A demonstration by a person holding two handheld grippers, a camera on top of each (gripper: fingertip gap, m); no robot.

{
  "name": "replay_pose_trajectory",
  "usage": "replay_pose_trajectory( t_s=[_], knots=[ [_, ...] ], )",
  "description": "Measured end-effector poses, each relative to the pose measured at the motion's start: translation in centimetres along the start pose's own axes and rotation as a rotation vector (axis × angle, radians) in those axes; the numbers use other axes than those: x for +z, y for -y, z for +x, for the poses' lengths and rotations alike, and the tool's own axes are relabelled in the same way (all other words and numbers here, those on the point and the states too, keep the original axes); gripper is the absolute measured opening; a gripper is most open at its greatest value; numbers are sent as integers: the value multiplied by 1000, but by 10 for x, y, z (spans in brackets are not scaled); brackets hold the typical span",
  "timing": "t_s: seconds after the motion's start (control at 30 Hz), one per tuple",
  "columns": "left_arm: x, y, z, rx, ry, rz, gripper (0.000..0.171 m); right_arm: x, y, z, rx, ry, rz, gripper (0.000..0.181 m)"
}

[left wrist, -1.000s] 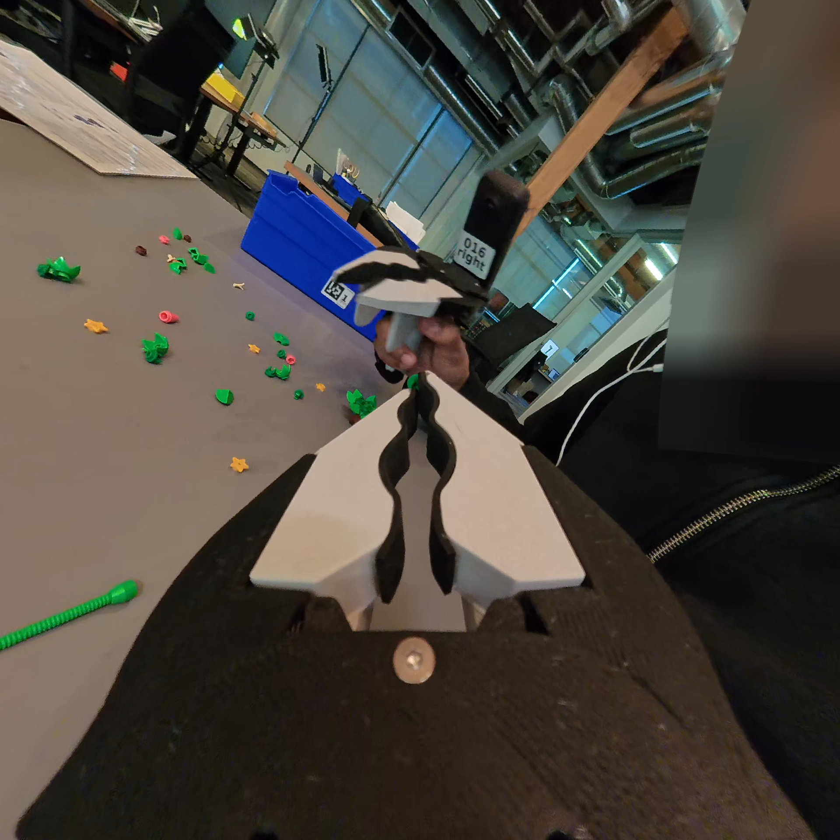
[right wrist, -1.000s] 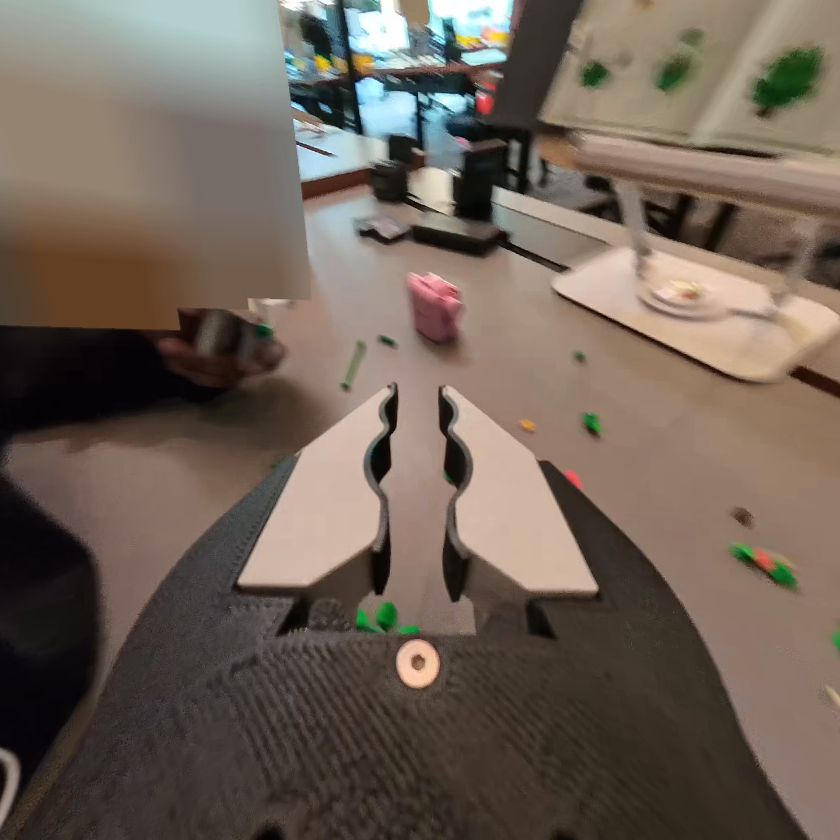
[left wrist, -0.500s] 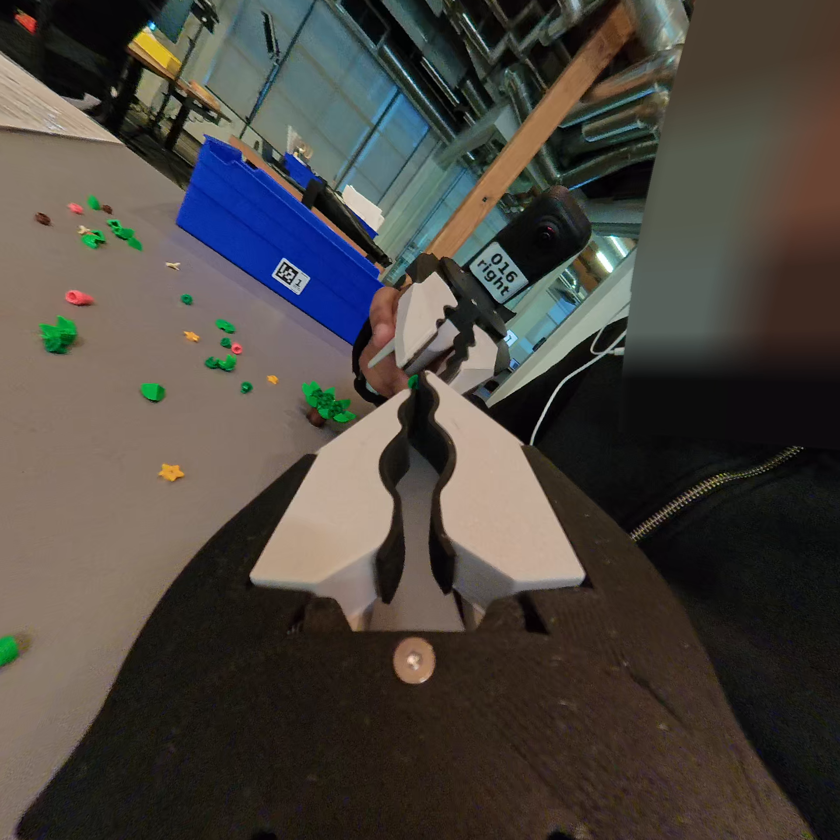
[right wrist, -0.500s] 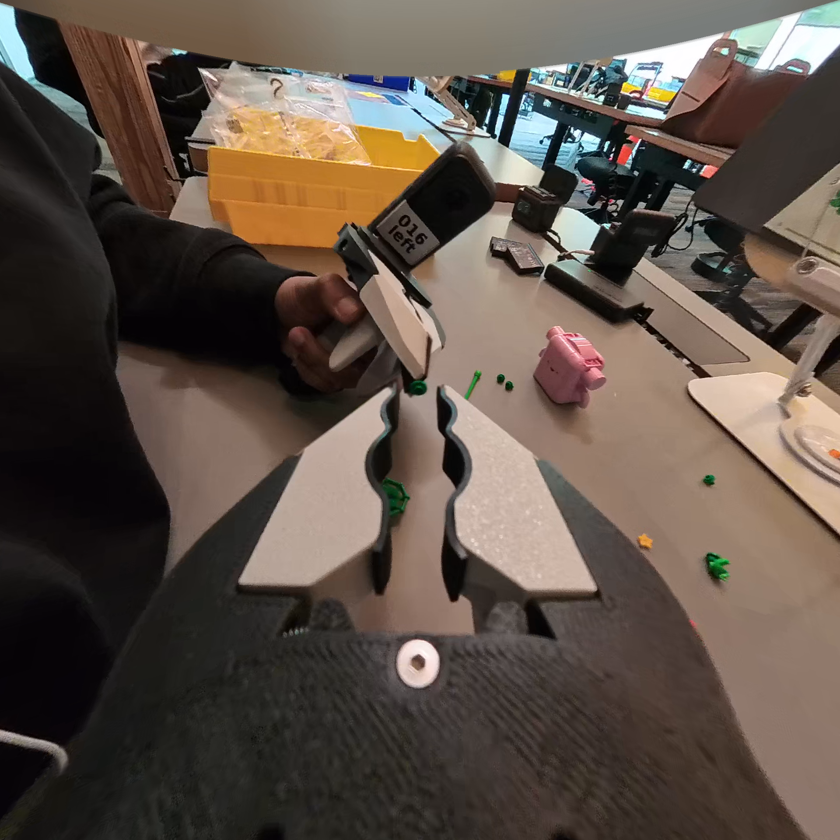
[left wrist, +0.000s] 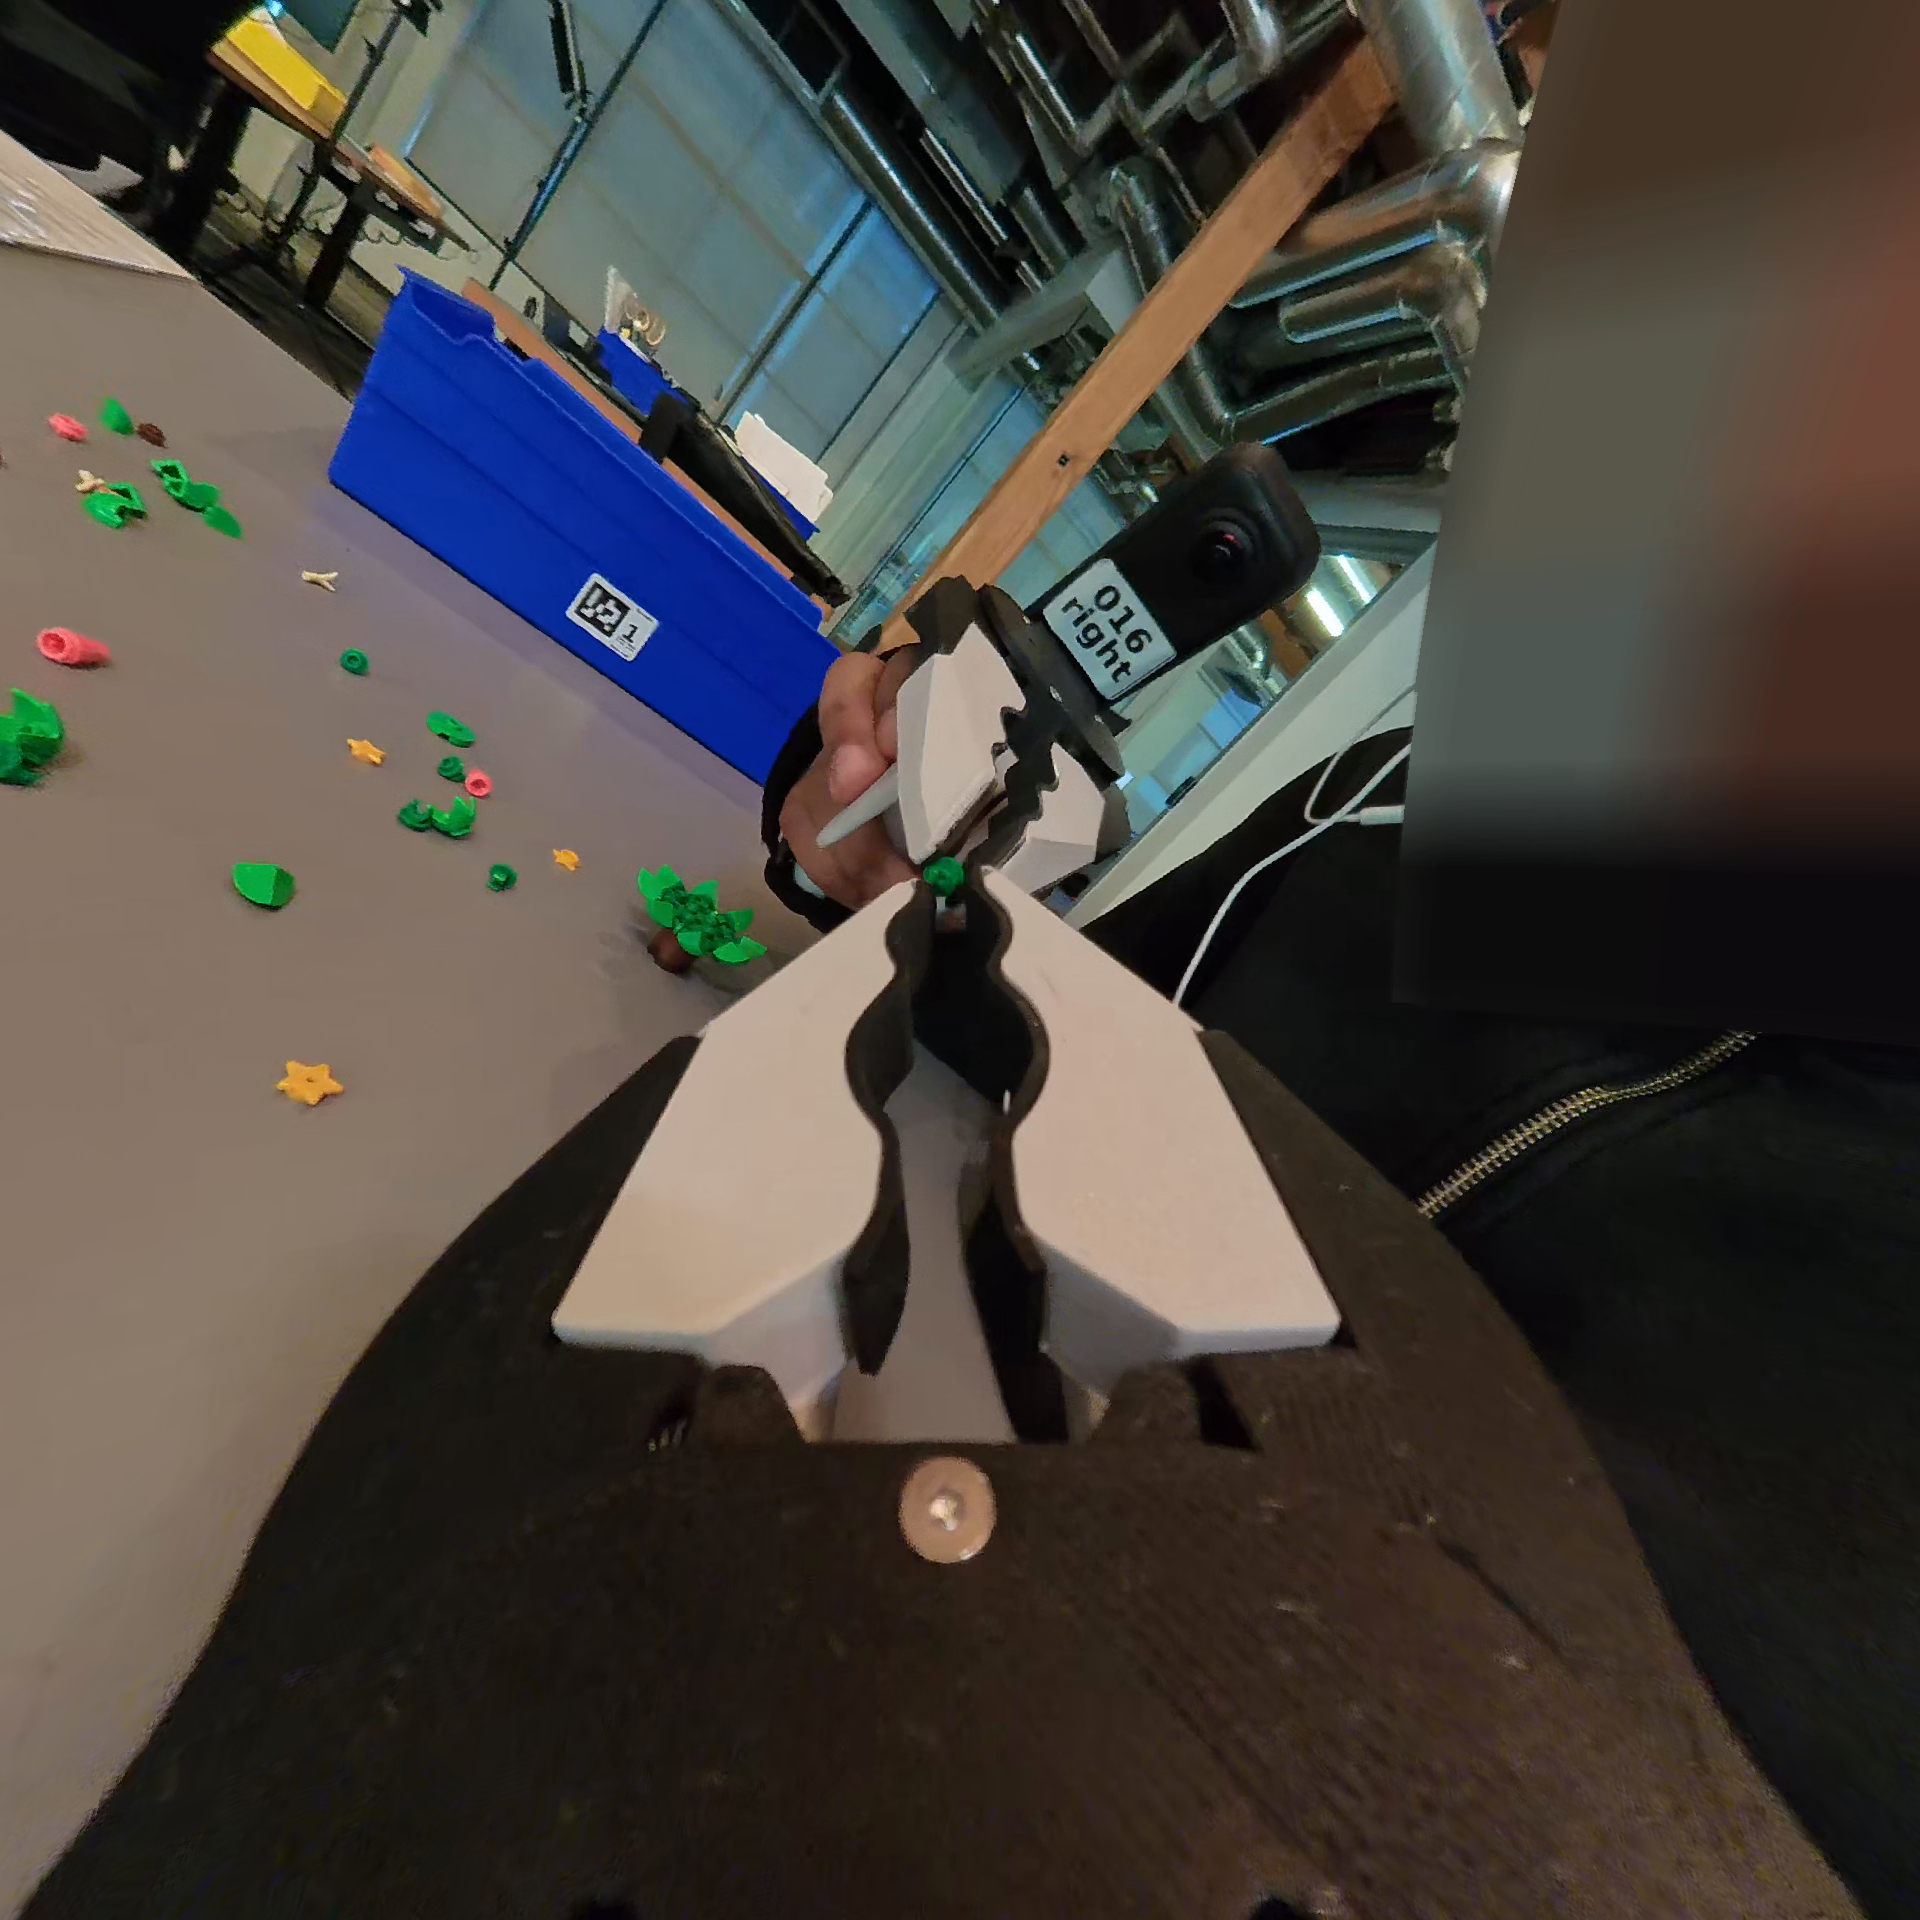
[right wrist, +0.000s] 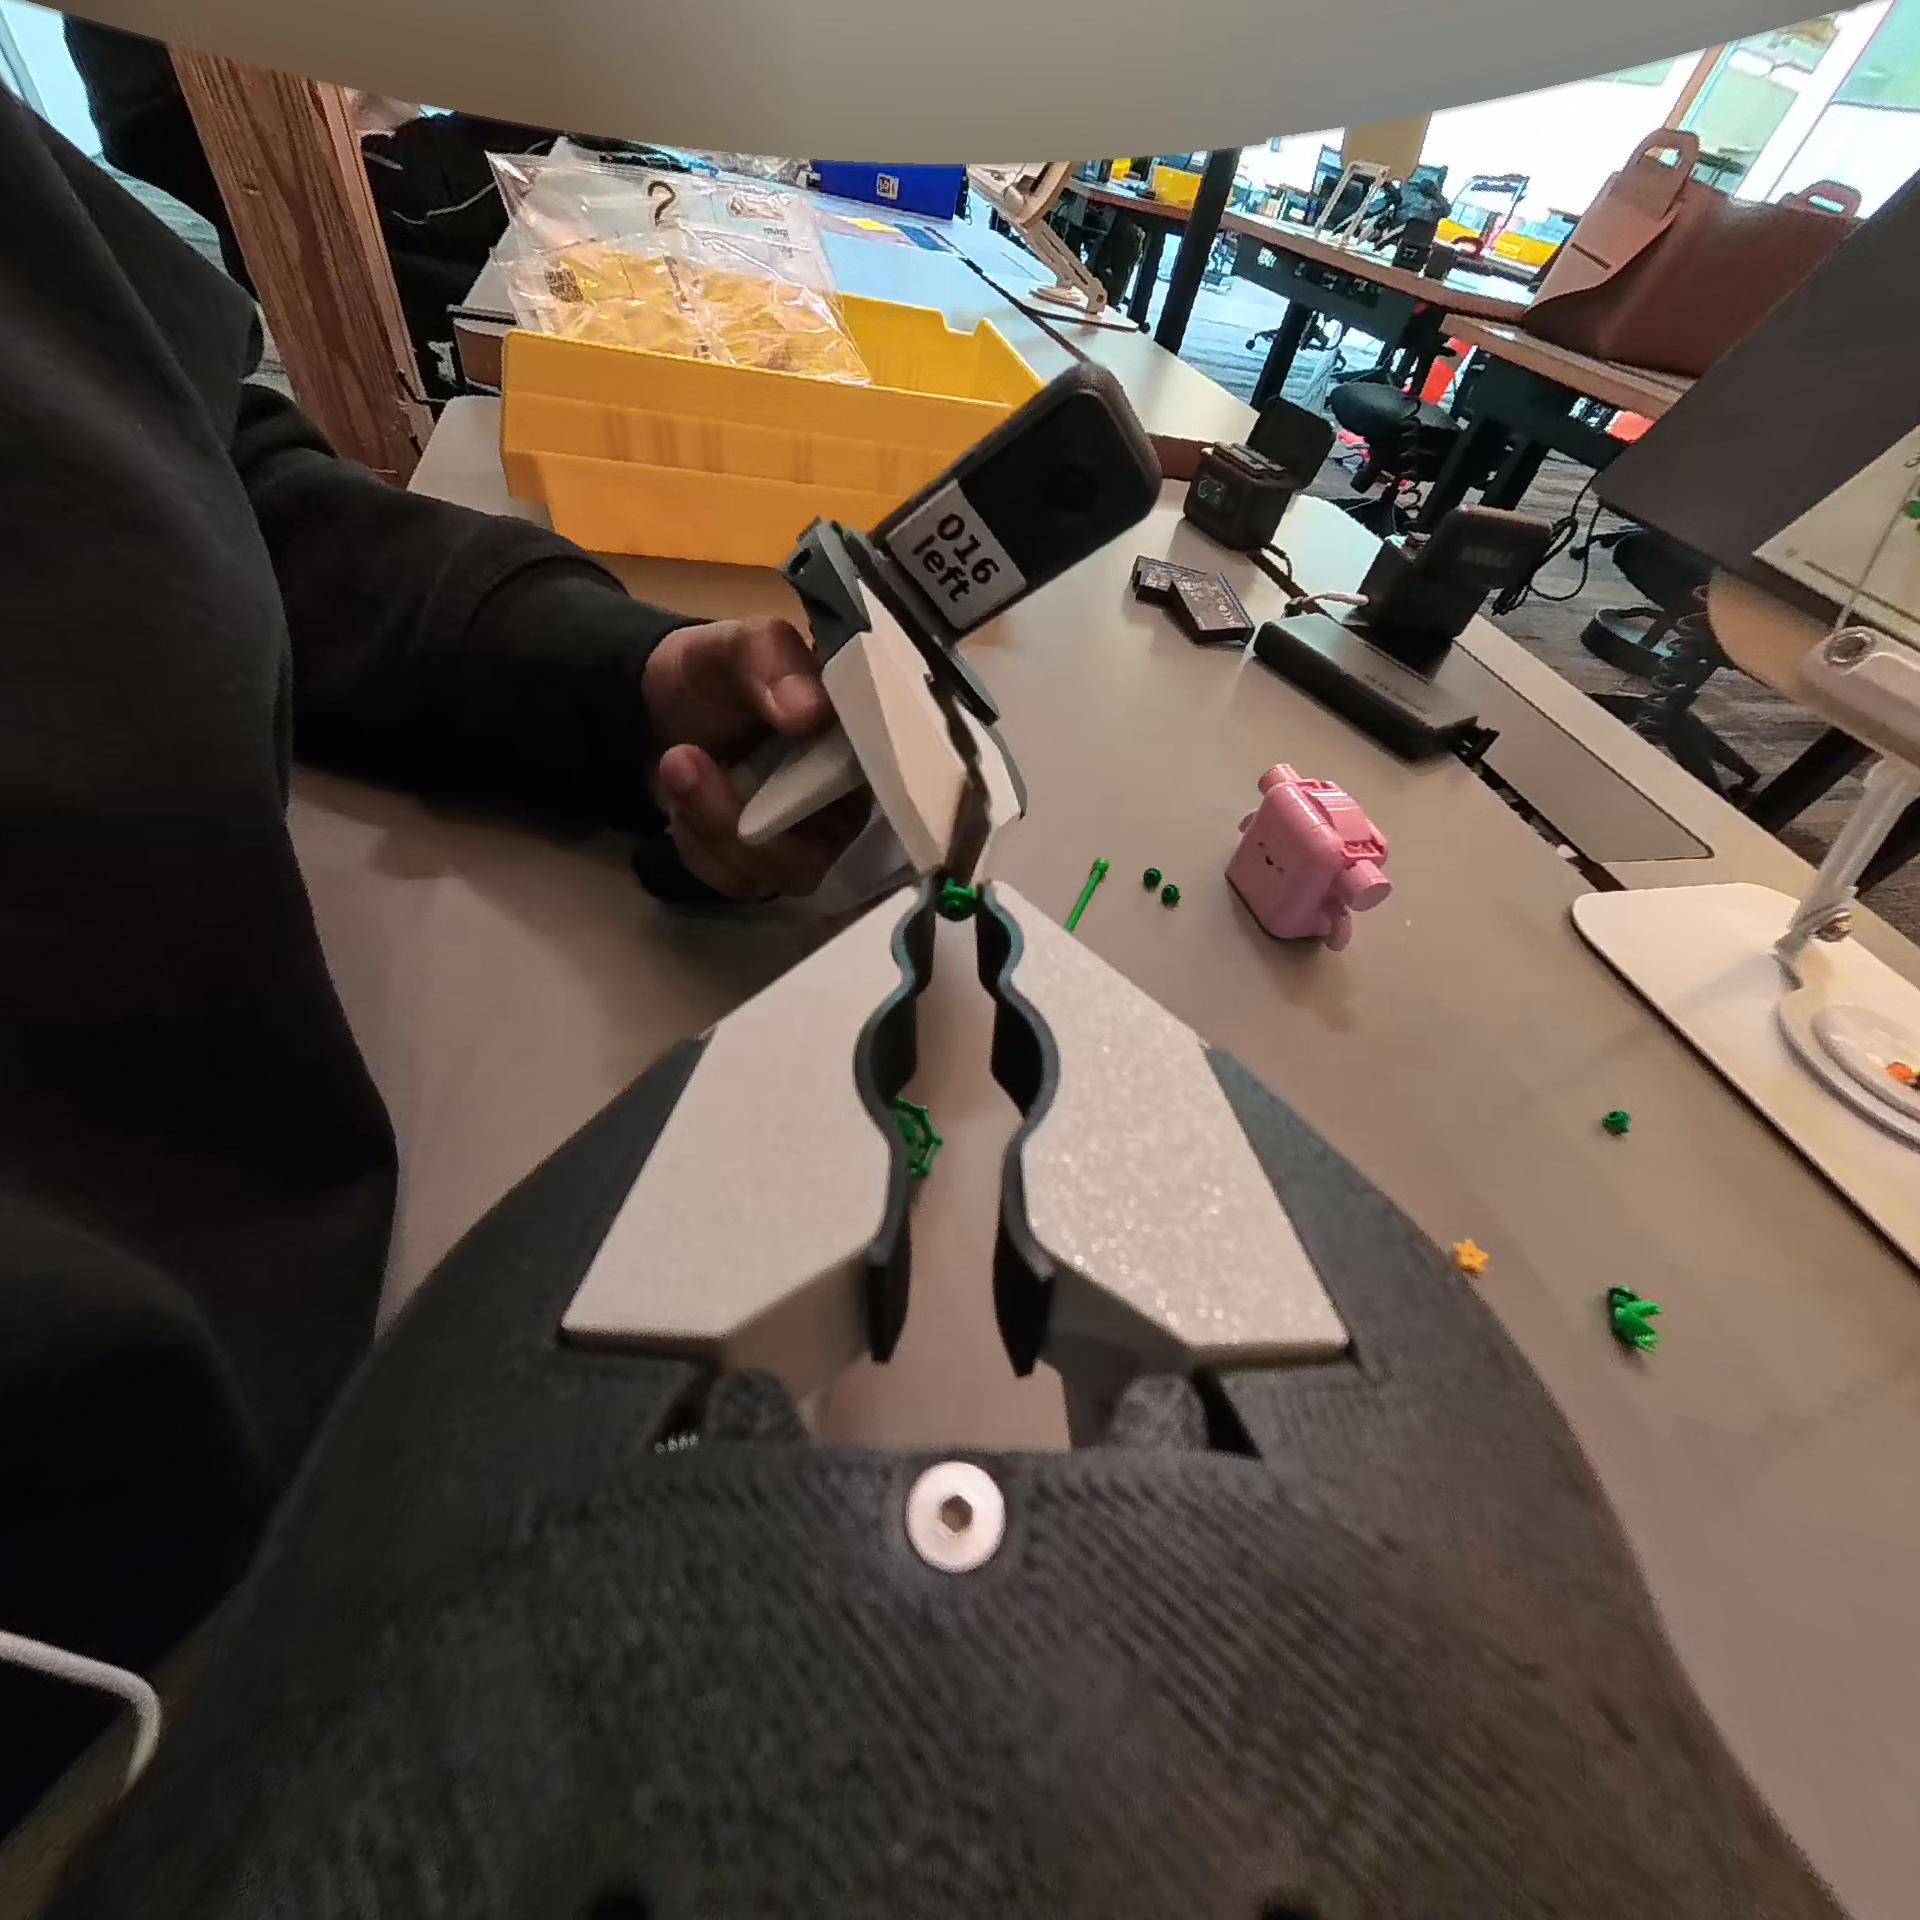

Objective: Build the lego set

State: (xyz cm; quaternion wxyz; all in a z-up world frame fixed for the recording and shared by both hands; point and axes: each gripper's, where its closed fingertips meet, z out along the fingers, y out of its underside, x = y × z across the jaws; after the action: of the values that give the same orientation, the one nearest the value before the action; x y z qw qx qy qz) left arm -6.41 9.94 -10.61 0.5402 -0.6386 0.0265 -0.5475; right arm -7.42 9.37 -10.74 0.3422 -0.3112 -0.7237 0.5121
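Observation:
A small green round lego piece [left wrist: 943,873] sits at the tips of my left gripper [left wrist: 951,896], which is shut on it and held above the grey table [left wrist: 208,1039]. My right gripper [right wrist: 954,908] faces the left one tip to tip. Its fingers stand close around the same green piece [right wrist: 954,898]. The right gripper also shows in the left wrist view [left wrist: 971,847], and the left gripper in the right wrist view [right wrist: 961,842]. A green leaf piece [right wrist: 916,1135] shows in the gap between the right fingers; I cannot tell if it lies on the table.
Several green, pink and yellow lego bits, a small leafy plant build [left wrist: 696,920] and a blue bin [left wrist: 582,540] are to the left. A yellow bin [right wrist: 748,457], a pink lego figure [right wrist: 1309,868], a green stalk [right wrist: 1086,894] and a white lamp base [right wrist: 1714,997] stand around. Less than 4 cm separates the two grippers' tips.
The right gripper swung round to face the left one, came tip to tip with it, and its fingers narrowed around the green piece. The left gripper kept its hold.

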Motion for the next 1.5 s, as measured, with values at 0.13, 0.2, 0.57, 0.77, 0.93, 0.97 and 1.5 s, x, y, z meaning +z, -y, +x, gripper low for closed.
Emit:
replay_pose_trajectory(
  t_s=[0.13,0.2,0.57,0.77,0.93,0.97,1.5],
  knots=[
    [0,-1,2,-50,-33,-1,0,-2,1,-1,-15,5,9,6],
    [1,-2,3,-72,-45,-7,0,-3,1,-2,-35,5,11,5],
    [2,-7,0,-236,-93,-20,0,0,-6,-7,-285,-51,-42,5],
    [2,-9,-1,-275,-98,-31,0,0,-8,-9,-359,-66,-54,5],
    [2,-10,-3,-286,-97,-33,0,0,-10,-8,-353,-64,-62,5],
    [2,-10,-4,-277,-89,-33,0,1,-10,-8,-332,-60,-62,5],
    [0,-8,-4,-206,-60,-36,0,-2,-8,-8,-243,-27,-36,4]
  ],
)
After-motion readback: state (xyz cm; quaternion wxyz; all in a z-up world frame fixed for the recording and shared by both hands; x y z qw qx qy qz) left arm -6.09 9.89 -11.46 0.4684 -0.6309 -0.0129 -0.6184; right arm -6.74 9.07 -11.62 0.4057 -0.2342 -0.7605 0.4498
